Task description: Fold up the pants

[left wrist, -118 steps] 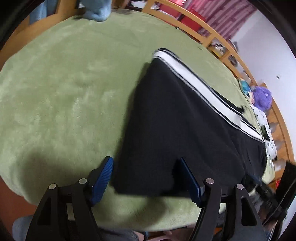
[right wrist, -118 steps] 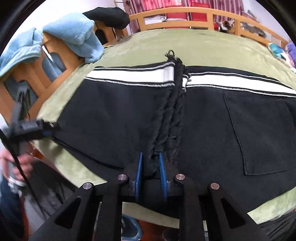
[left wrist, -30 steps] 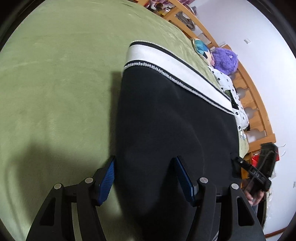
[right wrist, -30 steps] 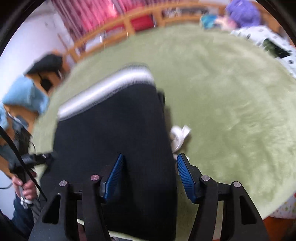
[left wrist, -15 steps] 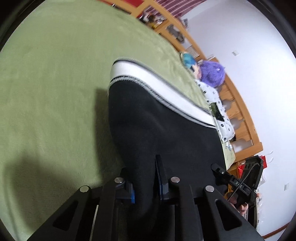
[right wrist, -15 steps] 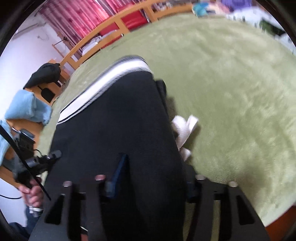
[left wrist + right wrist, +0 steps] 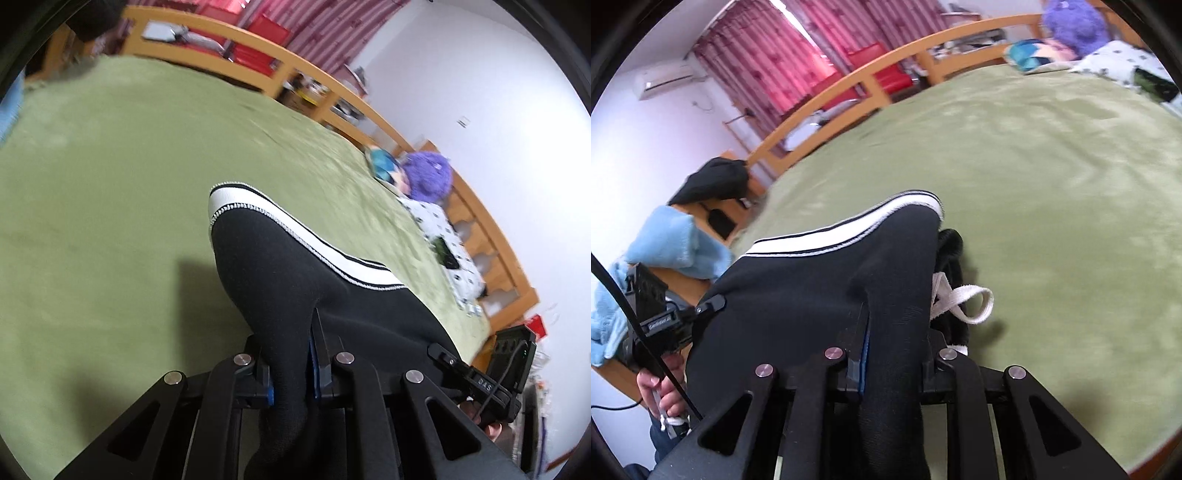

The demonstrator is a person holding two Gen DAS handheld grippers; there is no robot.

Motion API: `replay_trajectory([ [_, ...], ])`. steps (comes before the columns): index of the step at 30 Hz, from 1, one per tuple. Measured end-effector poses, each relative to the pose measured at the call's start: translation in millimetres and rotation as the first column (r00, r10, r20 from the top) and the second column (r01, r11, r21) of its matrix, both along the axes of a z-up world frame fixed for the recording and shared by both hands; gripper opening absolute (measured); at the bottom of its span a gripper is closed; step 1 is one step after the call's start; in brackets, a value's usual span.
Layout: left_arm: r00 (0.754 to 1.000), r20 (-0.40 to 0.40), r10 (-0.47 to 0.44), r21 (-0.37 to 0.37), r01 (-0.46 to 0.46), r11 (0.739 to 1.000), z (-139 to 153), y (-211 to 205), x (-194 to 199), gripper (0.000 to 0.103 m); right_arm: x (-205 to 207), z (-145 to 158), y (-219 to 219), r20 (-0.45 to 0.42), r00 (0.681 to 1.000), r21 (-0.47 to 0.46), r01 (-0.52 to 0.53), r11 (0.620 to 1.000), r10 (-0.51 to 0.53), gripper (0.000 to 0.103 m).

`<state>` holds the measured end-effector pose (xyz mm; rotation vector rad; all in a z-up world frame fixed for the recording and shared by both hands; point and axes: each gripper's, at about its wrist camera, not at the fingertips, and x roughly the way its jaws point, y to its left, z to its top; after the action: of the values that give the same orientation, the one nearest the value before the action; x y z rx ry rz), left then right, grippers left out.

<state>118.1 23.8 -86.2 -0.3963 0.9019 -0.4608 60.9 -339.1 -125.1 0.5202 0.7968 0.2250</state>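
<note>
A wide green plush blanket (image 7: 110,177) covered the wooden-railed bed (image 7: 295,70), with red striped curtains (image 7: 783,55) behind. The black pants with a white side stripe (image 7: 280,266) rose off it, pinched at either end by the left gripper (image 7: 291,363) and right gripper (image 7: 894,350), a white drawstring (image 7: 964,299) dangling. A purple plush toy (image 7: 428,173) and what seemed a spotted pillow (image 7: 439,229) lay beyond.

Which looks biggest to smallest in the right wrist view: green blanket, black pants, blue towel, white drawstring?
1. green blanket
2. black pants, though nearness to the camera inflates them
3. blue towel
4. white drawstring
</note>
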Motion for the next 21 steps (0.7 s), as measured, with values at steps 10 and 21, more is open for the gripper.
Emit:
replay_trajectory([
  [10, 0.988, -0.119, 0.094, 0.247, -0.062, 0.967, -71, 56, -7, 0.039, 10, -25, 72, -0.081, 0.994, -0.245, -0.086, 0.966, 0.068, 0.043],
  [21, 0.994, 0.113, 0.004, 0.260, -0.033, 0.965, -26, 1, -86, 0.060, -54, 9, 128, 0.119, 0.959, -0.464, -0.174, 0.868, 0.256, 0.030],
])
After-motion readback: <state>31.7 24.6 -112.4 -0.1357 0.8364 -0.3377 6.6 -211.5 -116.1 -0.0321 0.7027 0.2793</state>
